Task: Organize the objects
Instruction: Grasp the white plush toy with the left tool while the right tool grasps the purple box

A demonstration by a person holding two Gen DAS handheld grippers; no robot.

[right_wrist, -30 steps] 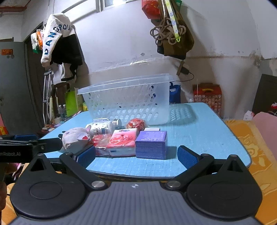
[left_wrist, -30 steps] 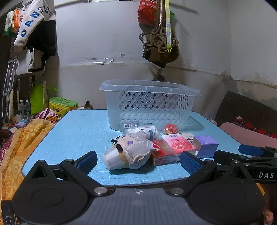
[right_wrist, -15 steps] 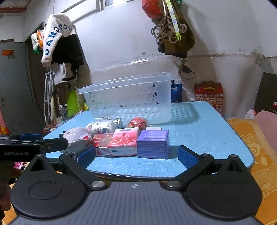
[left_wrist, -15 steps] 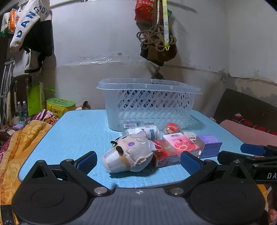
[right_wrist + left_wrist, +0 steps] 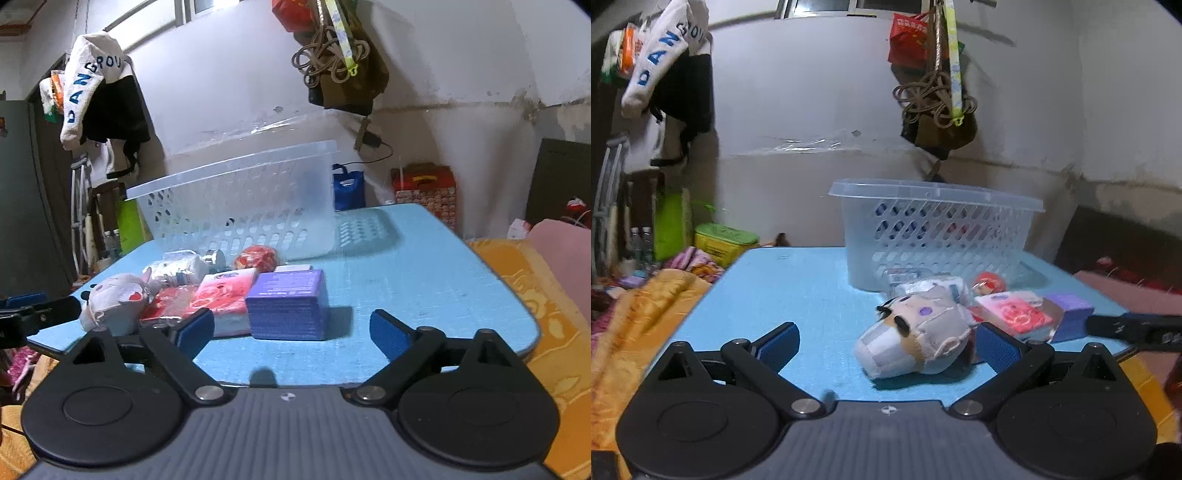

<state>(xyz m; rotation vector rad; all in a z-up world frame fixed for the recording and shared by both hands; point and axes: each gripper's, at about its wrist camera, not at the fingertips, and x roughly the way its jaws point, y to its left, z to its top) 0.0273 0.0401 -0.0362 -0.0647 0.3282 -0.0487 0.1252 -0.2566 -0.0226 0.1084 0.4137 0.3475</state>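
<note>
Left wrist view: plush toy [image 5: 916, 334] now sits nearer the right pad.

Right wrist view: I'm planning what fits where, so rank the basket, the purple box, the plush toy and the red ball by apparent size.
1. basket, clearly largest though farthest.
2. purple box and plush toy: look alike, unranked.
3. red ball, smallest, though farther back.
</note>
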